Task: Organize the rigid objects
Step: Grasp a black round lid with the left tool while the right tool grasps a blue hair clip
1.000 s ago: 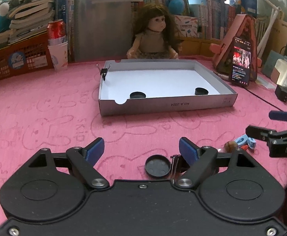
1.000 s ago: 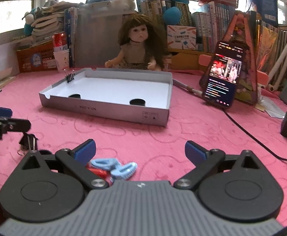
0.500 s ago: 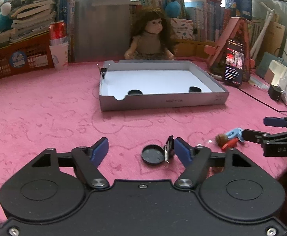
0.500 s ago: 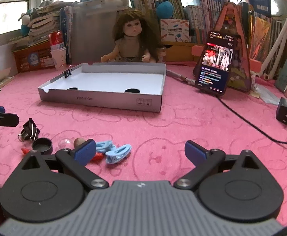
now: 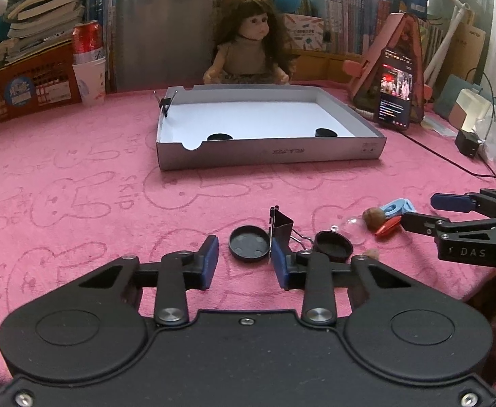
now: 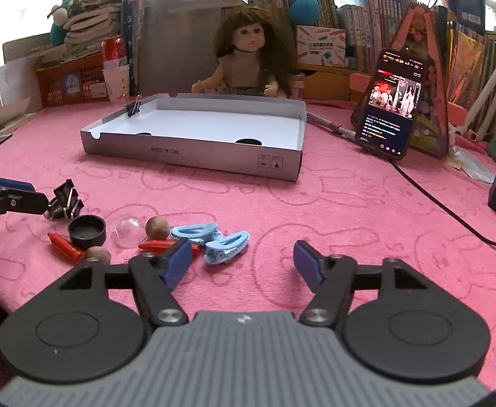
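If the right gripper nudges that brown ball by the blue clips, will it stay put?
Probably not: the brown ball looks round and smooth, so it may roll. The clear dome and blue clips flank it and might stop it.

Tablecloth [image 5: 78, 169] pink, stamped with darker rabbit outlines. Box tray [image 5: 271, 152] grey outside, white inside. Caps [image 5: 249, 246] black; clips [image 6: 227, 242] pale blue at 3 o'clock of them.

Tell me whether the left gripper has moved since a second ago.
Yes. The left gripper has pulled back from the gray tray, which now sits farther off in its view, and its fingers stand closer together around the flat black lid.
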The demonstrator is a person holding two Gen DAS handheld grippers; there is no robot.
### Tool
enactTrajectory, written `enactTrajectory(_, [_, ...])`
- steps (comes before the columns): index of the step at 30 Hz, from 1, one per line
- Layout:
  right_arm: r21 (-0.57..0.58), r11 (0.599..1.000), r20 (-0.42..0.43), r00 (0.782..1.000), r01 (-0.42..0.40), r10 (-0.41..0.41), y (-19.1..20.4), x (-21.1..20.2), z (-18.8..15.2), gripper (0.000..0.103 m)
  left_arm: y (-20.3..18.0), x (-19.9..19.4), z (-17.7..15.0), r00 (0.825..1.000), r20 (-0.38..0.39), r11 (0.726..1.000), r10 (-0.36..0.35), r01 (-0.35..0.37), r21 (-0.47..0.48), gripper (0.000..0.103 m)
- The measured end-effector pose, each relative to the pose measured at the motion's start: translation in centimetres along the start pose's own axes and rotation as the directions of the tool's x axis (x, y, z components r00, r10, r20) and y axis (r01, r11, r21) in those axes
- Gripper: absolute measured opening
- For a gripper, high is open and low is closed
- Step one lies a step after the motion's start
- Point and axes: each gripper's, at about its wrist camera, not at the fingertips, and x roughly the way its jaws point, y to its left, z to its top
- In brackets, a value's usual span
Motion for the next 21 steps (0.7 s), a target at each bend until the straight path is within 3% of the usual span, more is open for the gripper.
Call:
enactTrajectory(17, [-0.004,0.996,-0.002,0.996,0.084,-0.084,-0.8,0.9,0.2,0.072,-0.7,2.4,-0.1,0.999,-0.021,1.000,0.024,-0.023,0.013,0.033])
enactTrajectory(21, [-0.003,0.993,0.004,0.993,0.116,-0.116,-0.9,1.3,0.4,0.072,0.0,2.4,0.2,0.997,-0.008,0.997,0.076,-0.076,0.014,0.033])
